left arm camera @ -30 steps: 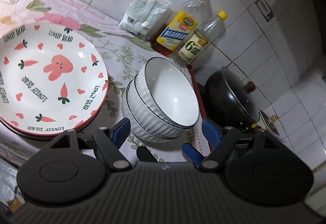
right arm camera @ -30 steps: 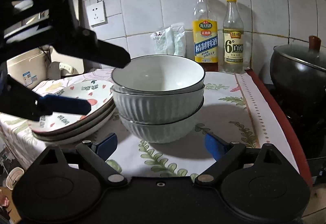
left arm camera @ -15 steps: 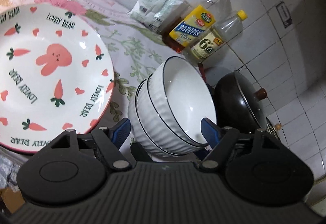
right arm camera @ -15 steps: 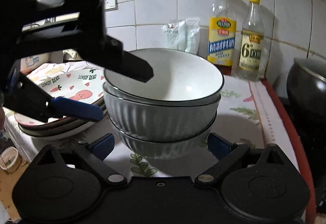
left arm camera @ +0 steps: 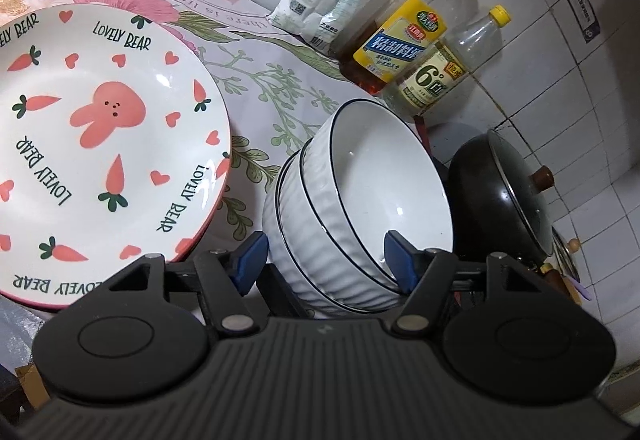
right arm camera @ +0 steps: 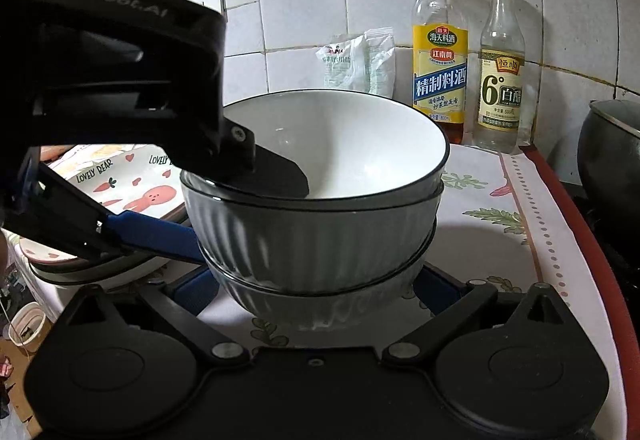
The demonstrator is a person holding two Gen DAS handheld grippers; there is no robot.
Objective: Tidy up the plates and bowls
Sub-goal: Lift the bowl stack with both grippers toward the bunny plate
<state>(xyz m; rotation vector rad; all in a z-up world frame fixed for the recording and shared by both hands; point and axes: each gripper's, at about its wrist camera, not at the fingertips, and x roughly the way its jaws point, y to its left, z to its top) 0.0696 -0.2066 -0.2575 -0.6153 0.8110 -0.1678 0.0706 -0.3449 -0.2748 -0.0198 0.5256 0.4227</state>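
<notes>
Right wrist view: left gripper [right arm camera: 240, 216] spread astride rim of empty stacked bowls [right arm camera: 316, 224], right gripper [right arm camera: 316, 294] spread

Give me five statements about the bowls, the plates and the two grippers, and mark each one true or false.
1. The bowls are nested in a stack. True.
2. The left gripper has one finger inside the top bowl and one outside its wall. True.
3. The rabbit plate lies to the right of the bowls in the left wrist view. False: it lies to their left.
4. The right gripper is shut on the vinegar bottle. False: it is open, its fingers either side of the lowest bowl.
5. The black wok holds the bowls. False: the bowls stand on the floral cloth beside it.
</notes>
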